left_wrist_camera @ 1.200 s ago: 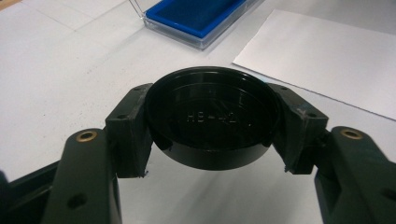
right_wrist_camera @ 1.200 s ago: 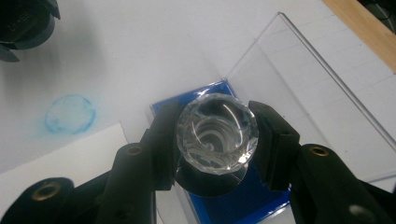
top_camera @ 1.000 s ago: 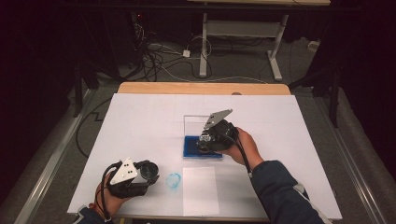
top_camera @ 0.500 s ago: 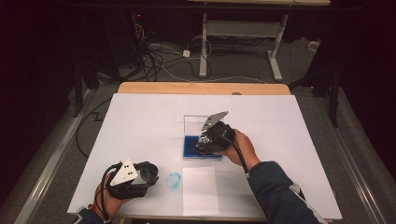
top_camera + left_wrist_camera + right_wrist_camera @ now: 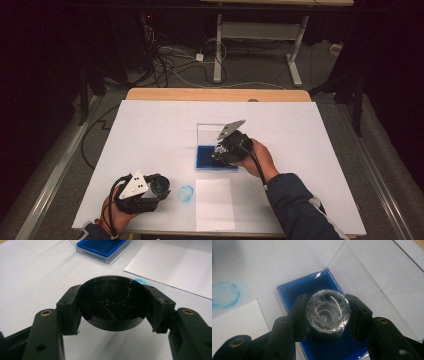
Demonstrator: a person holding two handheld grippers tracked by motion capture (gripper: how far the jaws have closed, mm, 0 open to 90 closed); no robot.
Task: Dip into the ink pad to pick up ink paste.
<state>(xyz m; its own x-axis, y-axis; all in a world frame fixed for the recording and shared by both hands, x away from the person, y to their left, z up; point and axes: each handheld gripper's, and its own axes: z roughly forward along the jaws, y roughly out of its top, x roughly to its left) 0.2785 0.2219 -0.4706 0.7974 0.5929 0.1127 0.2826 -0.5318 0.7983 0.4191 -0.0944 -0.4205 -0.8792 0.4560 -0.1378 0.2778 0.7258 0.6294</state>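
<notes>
A black round cap sits sideways between the pads of my left gripper, which is shut on it near the table's front left. My right gripper is shut on a round stamp with a clear faceted top. The stamp's dark lower end rests in or just above the blue ink pad; I cannot tell if it touches. The pad lies mid-table in a clear case, and the case's lid stands open behind it. A blue round print marks the white table cover beside the left gripper.
A white sheet of paper lies at the front edge, right of the blue print and just in front of the ink pad. The white cover spans the table; its wooden edge shows at the back.
My right gripper has edged slightly left over the ink pad with the stamp in it. The left gripper and its cap have stayed put.
</notes>
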